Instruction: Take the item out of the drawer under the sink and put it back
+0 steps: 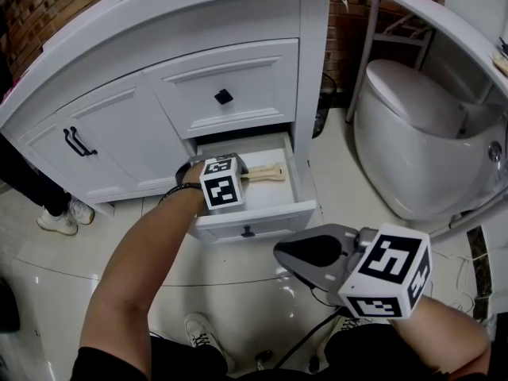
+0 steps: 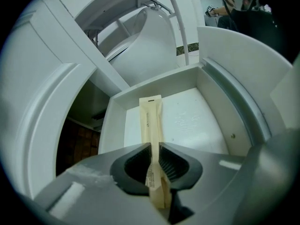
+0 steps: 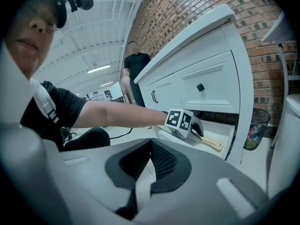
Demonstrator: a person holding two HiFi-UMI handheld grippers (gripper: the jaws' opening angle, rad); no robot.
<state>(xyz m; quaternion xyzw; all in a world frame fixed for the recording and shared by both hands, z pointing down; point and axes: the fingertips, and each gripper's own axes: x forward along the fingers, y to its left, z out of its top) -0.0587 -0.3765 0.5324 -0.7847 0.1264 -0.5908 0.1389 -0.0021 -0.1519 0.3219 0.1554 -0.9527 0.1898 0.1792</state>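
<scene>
One risk: the left tool [image 2: 154, 150] clamps only the near end of the beige sachet [image 2: 151, 118], which sits inside the open drawer [image 2: 213, 95]. Its free end could snag the front wall and slip out. Headroom under the upper drawer [image 1: 225, 86] looks tight. The right tool [image 3: 149, 146], closed on nothing, hangs well clear.

Red-brown brick wall [image 1: 40, 6] backs a white panelled wooden vanity cabinet [image 1: 103, 109] fitted with black metal handles [image 1: 78, 143]. Glossy pale tiled floor [image 1: 95, 252], reflective. White ceramic toilet [image 1: 413, 133] right of the cabinet; black wire-mesh waste bin [image 1: 321, 111] between them. Long strip lights [image 3: 99, 69] lit on the white beamed ceiling.
</scene>
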